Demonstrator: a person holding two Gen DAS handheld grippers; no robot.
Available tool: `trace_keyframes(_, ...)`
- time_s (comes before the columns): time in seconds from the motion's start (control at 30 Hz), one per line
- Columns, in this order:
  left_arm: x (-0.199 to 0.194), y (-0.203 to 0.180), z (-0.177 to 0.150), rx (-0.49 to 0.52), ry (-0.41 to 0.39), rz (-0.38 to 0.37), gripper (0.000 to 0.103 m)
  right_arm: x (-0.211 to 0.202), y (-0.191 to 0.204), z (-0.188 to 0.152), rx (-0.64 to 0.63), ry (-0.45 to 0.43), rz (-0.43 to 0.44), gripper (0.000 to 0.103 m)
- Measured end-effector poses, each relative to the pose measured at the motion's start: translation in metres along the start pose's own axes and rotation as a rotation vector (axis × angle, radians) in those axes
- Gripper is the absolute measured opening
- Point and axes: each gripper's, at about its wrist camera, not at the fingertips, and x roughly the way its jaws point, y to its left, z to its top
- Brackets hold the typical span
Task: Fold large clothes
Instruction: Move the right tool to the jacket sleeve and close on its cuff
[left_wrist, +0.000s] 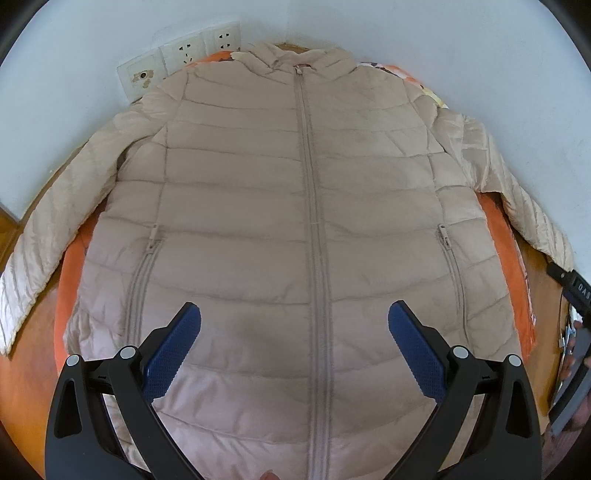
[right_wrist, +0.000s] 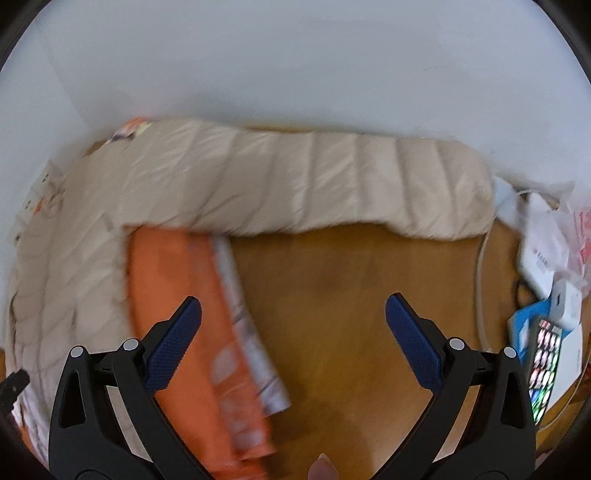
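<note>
A beige quilted puffer jacket (left_wrist: 258, 184) lies flat, front up and zipped, collar toward the wall, both sleeves spread out to the sides. My left gripper (left_wrist: 294, 319) is open and empty, hovering above the jacket's lower front near the hem. In the right wrist view the jacket's right sleeve (right_wrist: 314, 184) stretches across the wooden table, its cuff at the right. My right gripper (right_wrist: 293, 312) is open and empty above the bare table, on the near side of that sleeve and apart from it.
An orange patterned cloth (right_wrist: 177, 295) lies under the jacket on a wooden table (right_wrist: 351, 295). A white wall with sockets (left_wrist: 184, 51) is behind. A phone (right_wrist: 543, 365), boxes, papers and a cable (right_wrist: 480, 280) crowd the right edge.
</note>
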Motion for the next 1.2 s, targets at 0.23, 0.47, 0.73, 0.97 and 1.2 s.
trace_keyframes(0.23,0.006,-0.016,0.001,-0.015,0.007,0.016,0.097,0.013,-0.037,0.029,0.005,-0.022,-0.043,0.1)
trace_keyframes(0.47,0.006,-0.035,-0.002,0.006,-0.007,-0.005,0.097,0.037,-0.061,0.048,0.012,0.002,-0.111,0.1)
trace_keyframes(0.73,0.013,-0.046,-0.002,0.013,0.01,0.001,0.097,0.054,-0.08,0.061,0.046,0.008,-0.12,0.1)
trace_keyframes(0.97,0.02,-0.05,-0.003,0.023,0.037,0.003,0.097,0.076,-0.095,0.063,0.073,0.037,-0.11,0.1)
trace_keyframes(1.2,0.021,-0.05,-0.005,0.052,0.051,0.003,0.097,0.071,-0.093,0.055,0.032,0.005,-0.133,0.093)
